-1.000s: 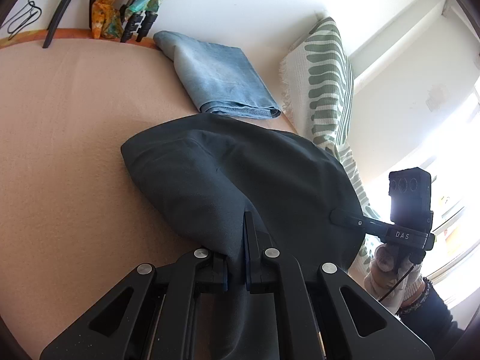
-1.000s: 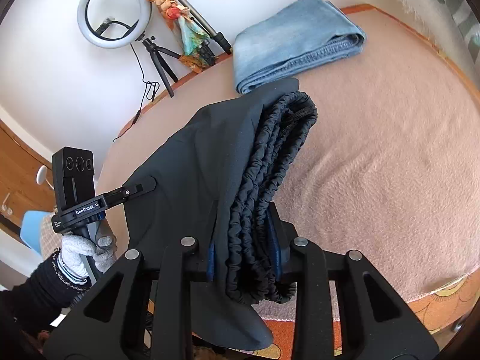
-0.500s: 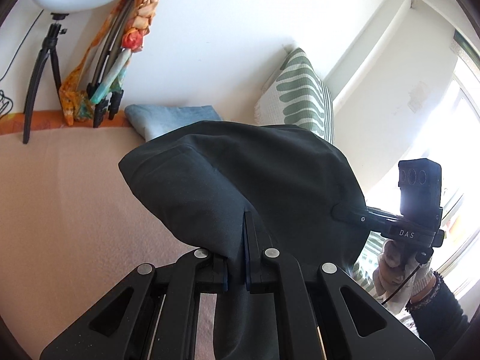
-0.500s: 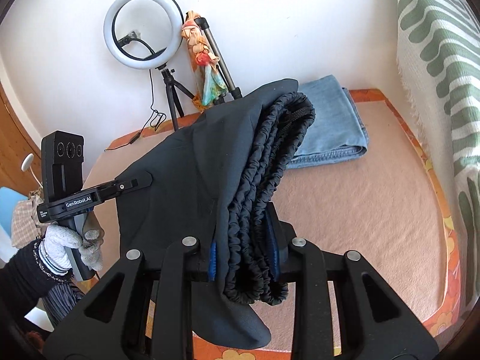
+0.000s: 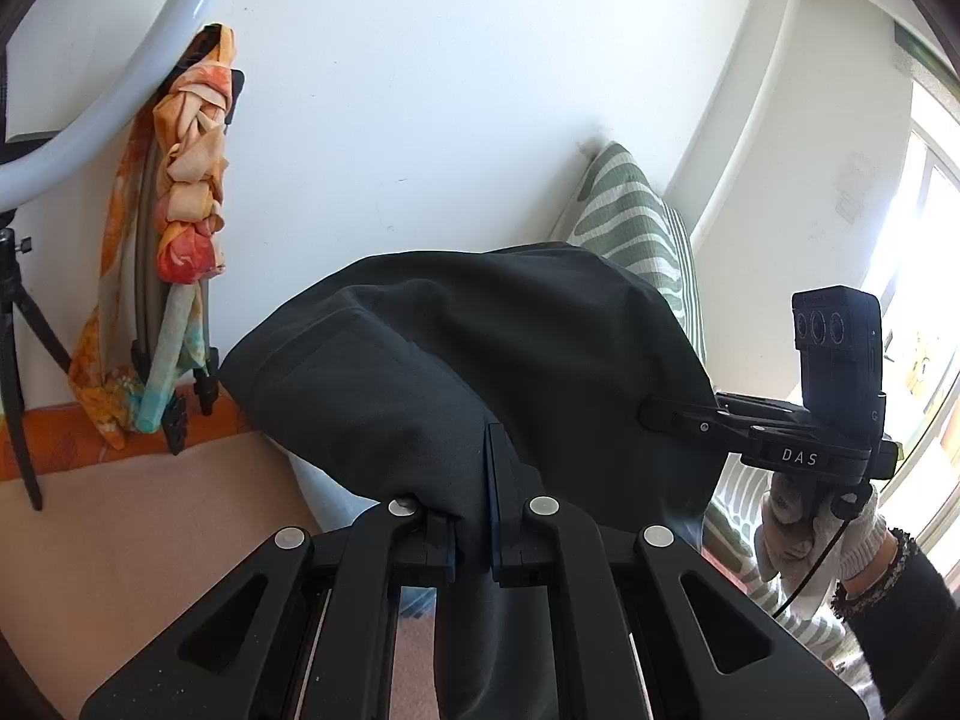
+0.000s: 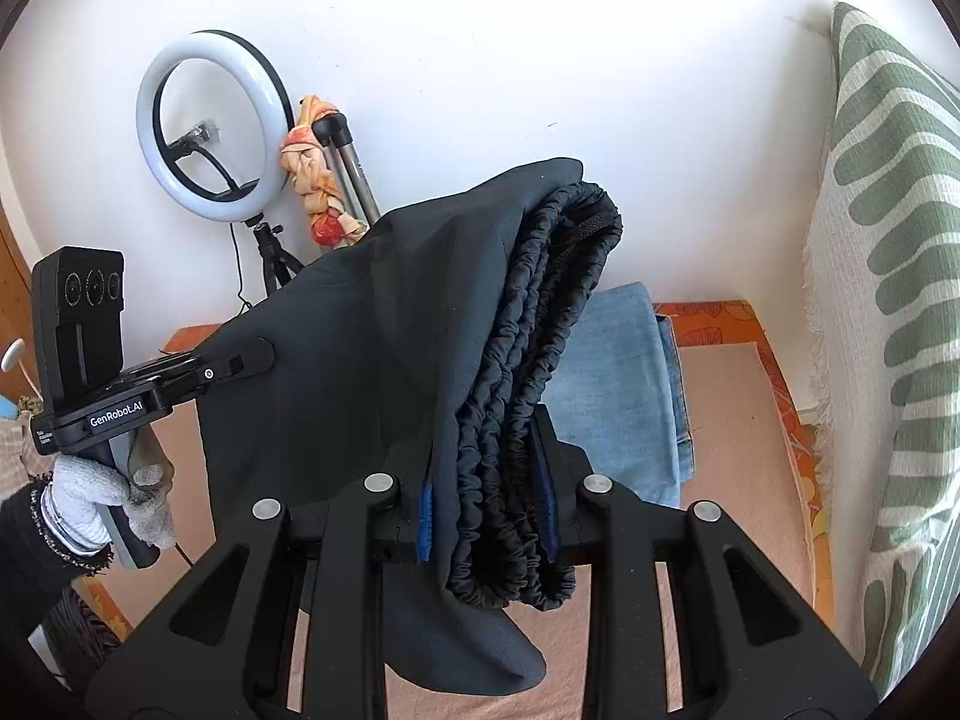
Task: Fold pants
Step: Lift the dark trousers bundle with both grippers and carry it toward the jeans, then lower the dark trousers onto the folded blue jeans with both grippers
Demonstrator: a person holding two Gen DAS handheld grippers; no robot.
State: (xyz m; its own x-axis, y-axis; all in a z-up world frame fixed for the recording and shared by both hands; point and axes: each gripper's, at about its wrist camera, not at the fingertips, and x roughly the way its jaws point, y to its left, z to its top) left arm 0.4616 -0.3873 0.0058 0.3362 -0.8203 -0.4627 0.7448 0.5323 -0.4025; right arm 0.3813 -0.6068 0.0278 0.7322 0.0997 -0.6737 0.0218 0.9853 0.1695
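Both grippers are clamped on the dark pants (image 5: 492, 348): the left gripper (image 5: 474, 516) on thin cloth, the right gripper (image 6: 486, 510) on the bunched elastic waistband (image 6: 534, 372). The pants are held in the air above the bed (image 6: 738, 420), stretched between the grippers, folded and hanging below them. Only in the right view are the waistband's gathers and the folded jeans (image 6: 618, 390) behind shown clearly.

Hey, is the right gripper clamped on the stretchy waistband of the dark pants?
Yes, the right gripper is shut on the bunched elastic waistband of the dark pants, which sits between its blue pads.
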